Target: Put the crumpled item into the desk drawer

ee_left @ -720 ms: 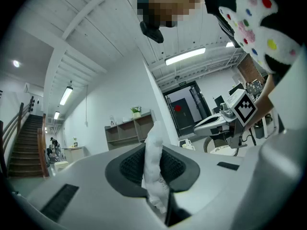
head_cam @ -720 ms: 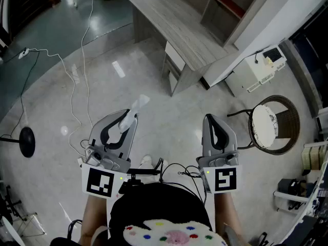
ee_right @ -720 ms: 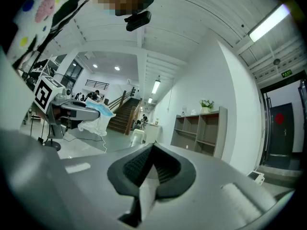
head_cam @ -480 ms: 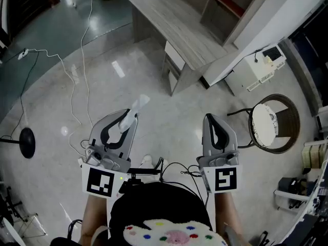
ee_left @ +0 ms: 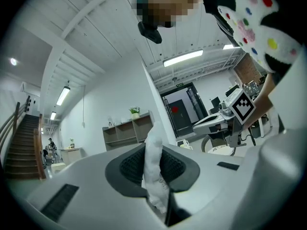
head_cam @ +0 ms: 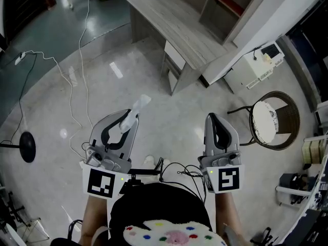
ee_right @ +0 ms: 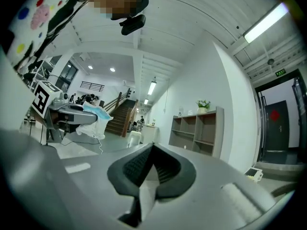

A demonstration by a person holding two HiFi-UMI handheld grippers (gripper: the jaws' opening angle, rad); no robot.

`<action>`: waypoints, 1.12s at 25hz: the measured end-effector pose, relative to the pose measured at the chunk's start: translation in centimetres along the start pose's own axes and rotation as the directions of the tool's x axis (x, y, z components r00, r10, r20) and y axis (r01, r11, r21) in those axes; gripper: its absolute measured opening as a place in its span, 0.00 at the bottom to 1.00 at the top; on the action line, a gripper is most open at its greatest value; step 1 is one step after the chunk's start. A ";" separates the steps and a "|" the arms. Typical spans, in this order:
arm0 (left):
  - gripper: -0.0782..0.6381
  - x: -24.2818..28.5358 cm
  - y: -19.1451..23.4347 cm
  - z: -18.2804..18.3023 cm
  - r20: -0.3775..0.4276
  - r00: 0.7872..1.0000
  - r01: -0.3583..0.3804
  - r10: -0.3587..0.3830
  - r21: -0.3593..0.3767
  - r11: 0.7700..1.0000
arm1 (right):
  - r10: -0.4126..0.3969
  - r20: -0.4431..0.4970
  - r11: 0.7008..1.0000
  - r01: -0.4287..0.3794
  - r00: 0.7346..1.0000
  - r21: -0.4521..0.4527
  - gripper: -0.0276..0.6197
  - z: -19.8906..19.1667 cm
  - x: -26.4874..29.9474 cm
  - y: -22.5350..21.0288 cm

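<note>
- left gripper [head_cam: 129,118] — low left in head view, held level. Its jaws are clamped on the crumpled item [head_cam: 139,104].
- Its own view agrees: a white wad is pinched btwn the two dark ribbed pads and sticks up past them.
- In head view the item pokes out beyond the jaw tips, toward the worktop.
- From the right gripper view the item looks white w/ a pale-blue edge and droops off the left gripper's front.
- right gripper [head_cam: 213,119] — low right, also level. Jaws are together, pads meeting, w/ nothing btwn them in its own view.
- The two grippers sit side by side, apart from each other, in front of my torso.
- worktop [head_cam: 171,17] — grey wood-grain, top centre of head view, well apart from both grippers.
- drawer [head_cam: 175,55] — white front under the worktop's near end. I can't tell if it's pulled out at all.
- So the item is in the air over the glossy floor [head_cam: 169,111], nowhere near the drawer.
- Open shelf unit [head_cam: 225,1] stands behind the worktop.
- Round-seat chair [head_cam: 270,123] is off to the right, w/ a white box unit [head_cam: 255,68] beyond it.
- White cable [head_cam: 77,76] trails across the floor on the left, near a black round base [head_cam: 24,146].
</note>
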State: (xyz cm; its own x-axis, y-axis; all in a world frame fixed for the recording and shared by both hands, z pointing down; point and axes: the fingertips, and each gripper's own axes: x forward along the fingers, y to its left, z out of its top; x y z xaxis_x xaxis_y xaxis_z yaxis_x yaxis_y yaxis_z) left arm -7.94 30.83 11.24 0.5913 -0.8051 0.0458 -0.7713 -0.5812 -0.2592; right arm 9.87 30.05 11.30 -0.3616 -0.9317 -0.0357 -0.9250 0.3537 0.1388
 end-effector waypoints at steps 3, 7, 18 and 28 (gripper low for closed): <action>0.18 -0.7 0.6 -0.3 0.004 1.000 0.016 -0.016 0.014 1.000 | -0.010 -0.010 1.000 0.010 1.000 -0.013 0.06 -0.1 0.0 1.0; 0.18 -1.6 1.2 -0.6 0.015 0.999 0.031 -0.032 0.024 0.999 | -0.018 -0.020 1.000 0.018 1.000 -0.021 0.06 -0.3 -0.1 2.6; 0.18 -2.5 2.5 -1.4 0.023 0.999 0.025 -0.025 0.008 1.000 | -0.009 -0.027 0.999 0.008 1.000 -0.053 0.06 0.0 0.0 4.9; 0.18 -1.4 5.0 -1.7 0.026 0.999 -0.030 0.029 0.018 0.999 | 0.031 -0.012 0.997 -0.032 0.999 -0.077 0.06 -0.1 3.7 4.4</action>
State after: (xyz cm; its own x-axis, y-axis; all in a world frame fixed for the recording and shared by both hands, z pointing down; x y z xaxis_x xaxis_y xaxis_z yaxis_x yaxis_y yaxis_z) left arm -12.99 28.83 11.54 0.5746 -0.8184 0.0130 -0.7840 -0.5549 -0.2782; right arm 4.49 28.20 11.91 -0.3885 -0.9212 -0.0198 -0.9015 0.3755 0.2152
